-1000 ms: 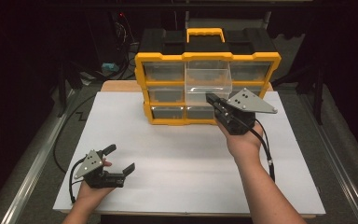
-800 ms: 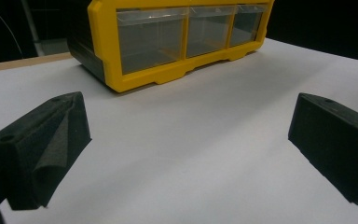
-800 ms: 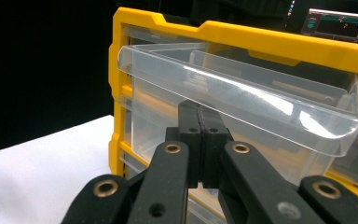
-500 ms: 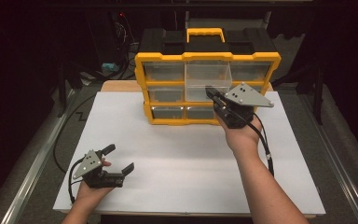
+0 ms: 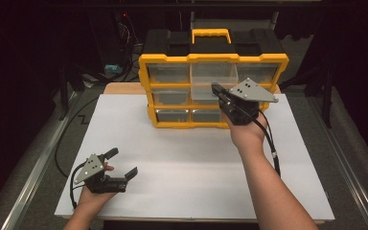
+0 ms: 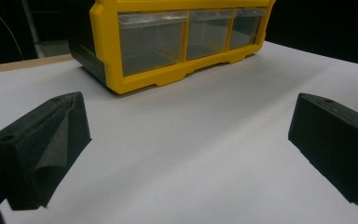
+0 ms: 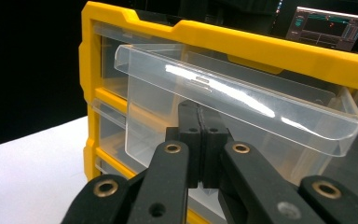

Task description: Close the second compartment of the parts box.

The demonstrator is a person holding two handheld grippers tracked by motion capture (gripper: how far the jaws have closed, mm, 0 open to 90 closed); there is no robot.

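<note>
Drawer [image 5: 210, 80], clear and at twelve o'clock in the yellow cabinet's [image 5: 146, 81] top row, is sliding back inward as the clenched right gripper [image 5: 215, 89] is pressing its front, suggesting closing, while the left gripper [image 5: 123, 163] is resting released at seven o'clock.

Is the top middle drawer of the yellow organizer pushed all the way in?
No, the clear drawer sticks out of the yellow organizer with the right gripper shut against its front.
</note>
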